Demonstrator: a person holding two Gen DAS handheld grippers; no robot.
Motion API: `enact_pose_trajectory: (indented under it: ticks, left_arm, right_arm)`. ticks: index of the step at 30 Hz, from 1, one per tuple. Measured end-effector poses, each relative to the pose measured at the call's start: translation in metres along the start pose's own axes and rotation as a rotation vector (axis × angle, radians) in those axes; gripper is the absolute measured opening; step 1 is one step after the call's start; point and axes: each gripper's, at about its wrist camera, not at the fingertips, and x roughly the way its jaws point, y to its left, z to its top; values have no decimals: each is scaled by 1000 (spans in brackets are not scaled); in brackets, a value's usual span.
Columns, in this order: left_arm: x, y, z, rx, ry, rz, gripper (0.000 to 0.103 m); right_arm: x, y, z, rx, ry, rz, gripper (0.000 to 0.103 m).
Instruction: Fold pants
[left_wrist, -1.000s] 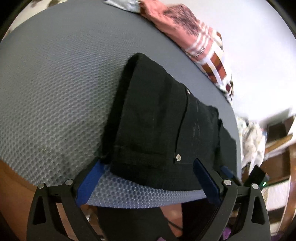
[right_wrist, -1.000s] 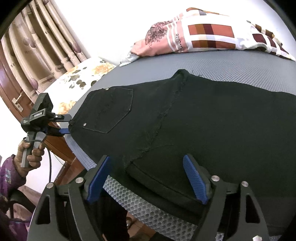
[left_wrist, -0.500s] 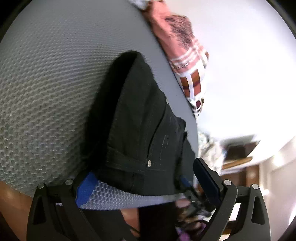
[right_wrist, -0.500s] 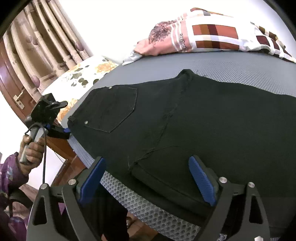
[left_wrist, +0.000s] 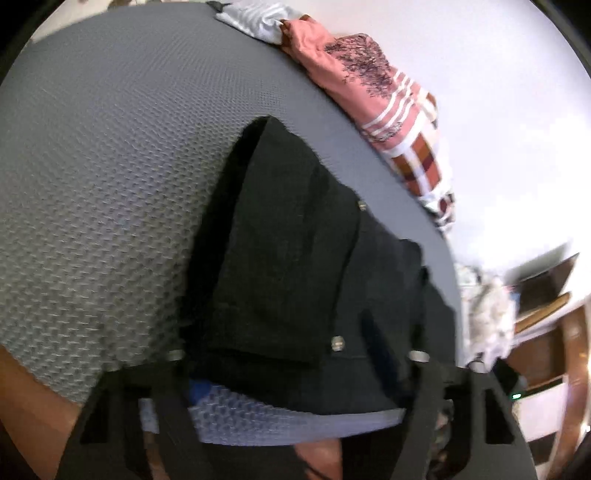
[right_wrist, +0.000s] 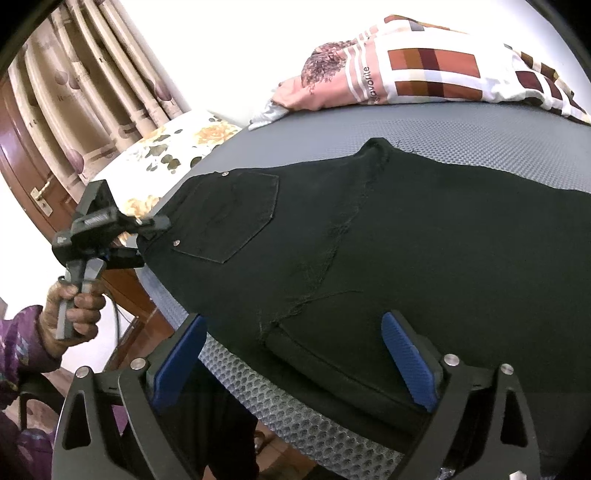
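- Pants (right_wrist: 388, 251) flat on mattress (right_wrist: 480, 125).
- Left gripper (right_wrist: 142, 236) closing on waistband corner; contact unclear.
- Right gripper (right_wrist: 295, 363) opening, pants edge between pads, untouched.

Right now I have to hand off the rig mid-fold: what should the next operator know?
Left gripper: jaws closing at the pants' waistband corner, at the mattress edge; too blurred to confirm the pads are pressing.
Right gripper: jaws opening, wide either side of the near waistband edge, not gripping.
Pants: flat on the mattress, back pocket up, legs running off to the right.
Done: pants laid out. Left: every fold; get both grips first.
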Motion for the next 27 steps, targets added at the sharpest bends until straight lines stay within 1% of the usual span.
enact_pose_trajectory:
  ticks: [1,4,5,7,9,11,15,19,27]
  left_arm:
    - [-1,3,-1,5,-2,32,38]
    - [-5,9,-4,3,-1,50,36]
    - [-8,7,-7,23,-2,77,35]
    - [-8,-7,-9,78,-14,127,31]
    - [-15,-28,-10,148,-46,153,28]
    - [-22,-44,-10,190,-78,156,28]
    - [-34,-84,-15,313,-137,178,28]
    - [-34,-116,-21,408,-159,202,28]
    - [-34,-157,-33,502,-177,204,28]
  right_arm:
    - [0,0,0,1,-1,3,94]
    - [1,1,0,-8,1,0,96]
    - [1,2,-1,-12,2,-3,97]
    - [1,3,-1,-14,3,-2,97]
    - [1,0,0,-6,0,9,97]
    - [0,-2,0,5,-4,23,97]
    - [-2,-5,1,20,-8,43,97]
    - [-3,-7,2,27,-11,56,97]
    - [-11,-22,3,102,-41,119,97]
